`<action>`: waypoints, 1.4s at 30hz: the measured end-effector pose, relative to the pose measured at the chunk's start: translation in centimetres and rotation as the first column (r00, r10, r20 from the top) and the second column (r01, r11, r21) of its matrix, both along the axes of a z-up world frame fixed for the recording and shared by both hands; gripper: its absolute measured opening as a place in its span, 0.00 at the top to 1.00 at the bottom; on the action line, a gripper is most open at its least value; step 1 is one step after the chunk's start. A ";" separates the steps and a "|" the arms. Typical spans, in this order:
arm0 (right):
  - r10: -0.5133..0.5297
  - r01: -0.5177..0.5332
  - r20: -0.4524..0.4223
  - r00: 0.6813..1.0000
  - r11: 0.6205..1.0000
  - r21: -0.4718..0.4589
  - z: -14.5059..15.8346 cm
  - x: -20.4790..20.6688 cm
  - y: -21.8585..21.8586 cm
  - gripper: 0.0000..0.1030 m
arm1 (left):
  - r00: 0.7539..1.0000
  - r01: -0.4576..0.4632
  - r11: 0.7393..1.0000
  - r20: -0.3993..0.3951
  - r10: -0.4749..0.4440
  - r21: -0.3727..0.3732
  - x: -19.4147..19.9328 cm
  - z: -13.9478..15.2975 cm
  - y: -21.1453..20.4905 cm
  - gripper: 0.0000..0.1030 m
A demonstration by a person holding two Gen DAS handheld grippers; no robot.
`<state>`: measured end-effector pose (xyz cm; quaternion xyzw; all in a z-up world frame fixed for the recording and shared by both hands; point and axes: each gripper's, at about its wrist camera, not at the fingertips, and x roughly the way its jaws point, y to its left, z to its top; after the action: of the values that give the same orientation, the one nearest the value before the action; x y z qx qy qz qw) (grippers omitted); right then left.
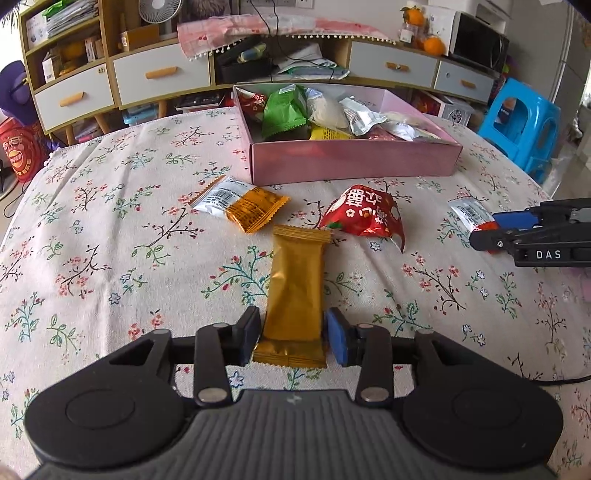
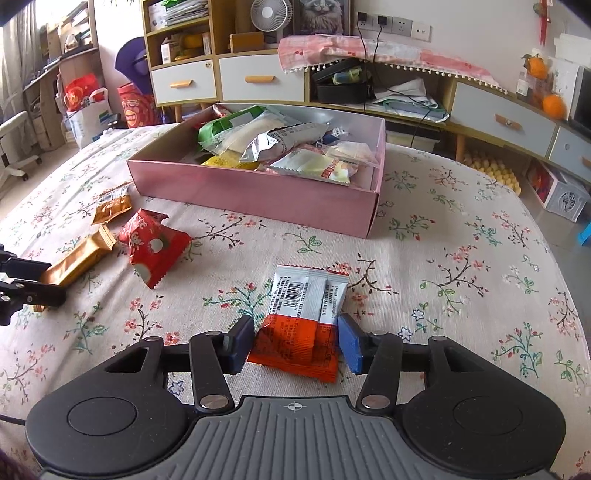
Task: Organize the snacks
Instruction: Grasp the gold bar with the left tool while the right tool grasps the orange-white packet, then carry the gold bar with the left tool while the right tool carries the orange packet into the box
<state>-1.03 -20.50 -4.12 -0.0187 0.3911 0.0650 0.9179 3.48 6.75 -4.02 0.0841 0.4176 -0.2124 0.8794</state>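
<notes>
Left gripper [image 1: 291,334] at bottom centre of the left wrist view: fingers [image 1: 248,332] spread, straddling the near end of one gold bar packet [image 1: 295,284], pads just beside it with slivers of gap, not clamped. Right gripper [image 2: 295,341] at bottom centre of the right wrist view: fingers [image 2: 351,341] likewise parted around one white-and-orange packet [image 2: 304,321], left pad close to touching, right pad with a visible gap, so released. Loose snacks on the table [image 1: 110,258]: five. Gold bar, white-and-orange packet, one red crinkled packet [image 1: 364,214] centre-right of the left wrist view, one small amber packet [image 1: 256,210] overlapping one white barcode packet [image 1: 219,195] just left of centre. One pink box [image 1: 351,160] at upper centre, open, holding a heap of packets: green, yellow, silver, red, pale; exact count cannot be told. Table carries a cream cloth with a floral print. Room behind: wood-and-white drawer unit [image 2: 229,79] along the wall, one desk fan [image 2: 267,14] on top, pink cloth [image 2: 369,51] with pompom trim, oranges [image 2: 552,105] at right, one blue plastic stool [image 1: 524,122] at right edge of the left wrist view.
</notes>
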 end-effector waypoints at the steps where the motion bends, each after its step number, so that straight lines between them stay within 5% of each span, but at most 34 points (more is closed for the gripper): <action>1: -0.001 0.001 -0.001 1.000 1.000 0.000 0.0 0.0 0.0 0.47 | 1.000 -0.005 1.000 -0.001 0.005 -0.004 0.1 0.0 -0.1 0.56; 6: -0.010 0.010 -0.025 1.000 1.000 0.001 0.0 0.4 0.3 0.36 | 0.999 -0.050 0.998 -0.020 0.049 -0.035 0.4 0.0 -0.8 0.43; 18: -0.057 0.056 -0.095 0.994 0.998 -0.015 0.3 1.5 0.9 0.33 | 0.994 -0.103 0.994 -0.016 0.104 0.038 1.3 -0.1 -3.0 0.44; 24: -0.069 0.067 -0.126 0.990 0.998 -0.019 0.6 2.0 1.0 0.35 | 0.993 -0.112 0.993 -0.026 0.114 0.042 1.5 0.1 -3.2 0.55; 32: -0.057 0.055 -0.135 0.989 0.998 -0.022 0.9 2.3 1.3 0.56 | 0.991 -0.125 0.992 -0.043 0.126 0.025 1.8 0.4 -3.1 0.73; 42: -0.057 0.055 -0.131 0.990 0.998 -0.018 1.7 2.3 1.4 0.57 | 0.989 -0.139 0.990 -0.046 0.138 -0.020 2.0 1.3 -2.7 0.75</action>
<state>1.31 -19.07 -2.41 -0.0099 0.4515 0.0375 0.8914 5.48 4.07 -2.71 0.0400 0.4394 -0.1572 0.8835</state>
